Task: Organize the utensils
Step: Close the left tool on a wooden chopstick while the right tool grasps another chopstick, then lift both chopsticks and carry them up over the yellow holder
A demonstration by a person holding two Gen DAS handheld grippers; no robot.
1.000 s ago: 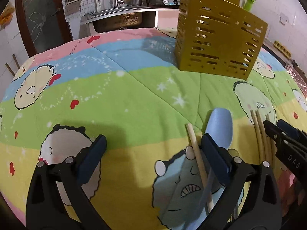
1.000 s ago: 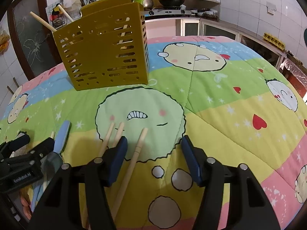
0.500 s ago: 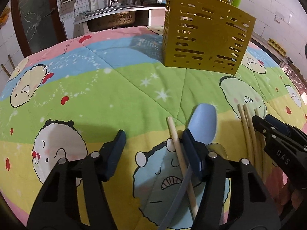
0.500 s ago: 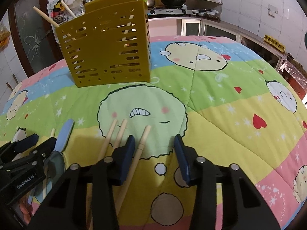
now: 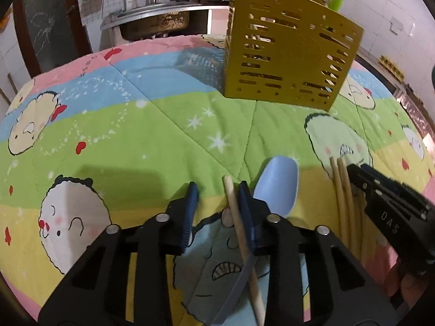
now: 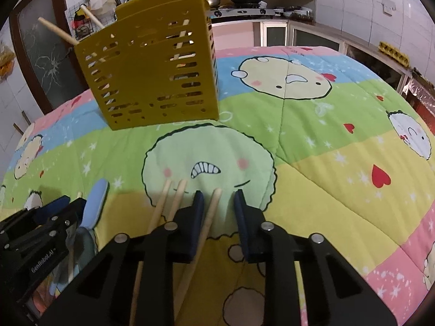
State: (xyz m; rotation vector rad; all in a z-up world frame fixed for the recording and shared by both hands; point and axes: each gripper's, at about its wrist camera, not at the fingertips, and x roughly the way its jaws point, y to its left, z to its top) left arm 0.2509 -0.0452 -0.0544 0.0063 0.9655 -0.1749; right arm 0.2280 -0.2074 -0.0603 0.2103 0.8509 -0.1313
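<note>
A yellow slotted utensil holder stands upright at the back of the quilt with wooden chopsticks in it. My left gripper has its jaws closing around a single wooden chopstick. The stick lies against the right pad, and a gap remains at the left pad. A blue spoon lies just right of that gripper. My right gripper is closing too, with one chopstick loose between its pads. Two more chopsticks lie just left of it.
Everything rests on a soft cartoon-print quilt that covers the table. A kitchen counter with a sink and a stove with pans runs behind. The two grippers sit close side by side near the front edge.
Both grippers' jaws have narrowed a lot around their chopsticks. The left gripper has shifted so that its chopstick now lies between the pads instead of outside the right finger.
</note>
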